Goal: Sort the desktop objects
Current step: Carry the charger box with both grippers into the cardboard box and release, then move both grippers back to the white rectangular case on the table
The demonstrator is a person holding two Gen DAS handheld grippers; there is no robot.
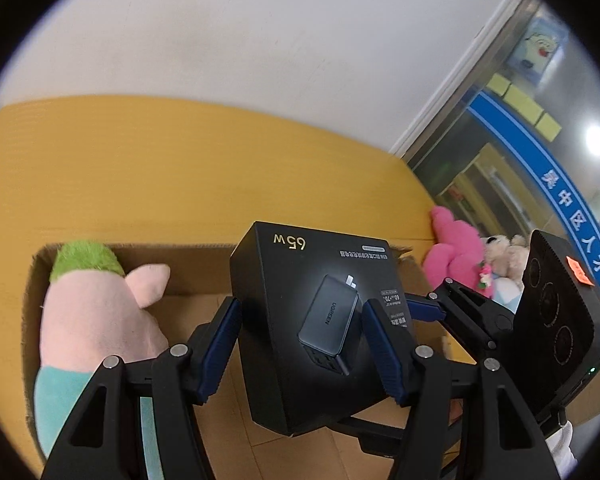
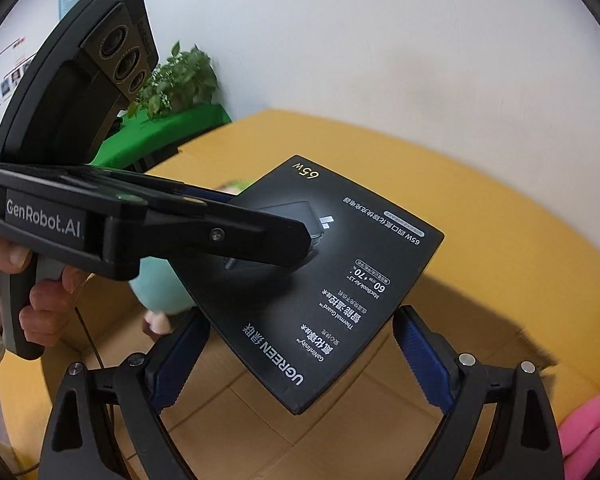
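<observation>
A black charger box (image 1: 300, 280) marked 65W is held above an open cardboard box (image 1: 180, 280). My left gripper (image 1: 300, 320) is shut on the charger box, one blue pad on each side. In the right wrist view the charger box (image 2: 340, 300) hangs tilted over the cardboard box (image 2: 228, 420), with the left gripper (image 2: 260, 236) clamped on it from the left. My right gripper (image 2: 300, 336) is open, its fingers wide on both sides of the box's near corner and not touching it. A pink plush with a green top (image 1: 92, 312) lies inside the cardboard box.
The yellow tabletop (image 1: 180, 168) runs to a white wall. A pink plush (image 1: 456, 252) and a beige teddy (image 1: 504, 256) lie right of the cardboard box. The right gripper's body (image 1: 560, 320) is at right. A potted plant (image 2: 180, 80) stands on a green surface far left.
</observation>
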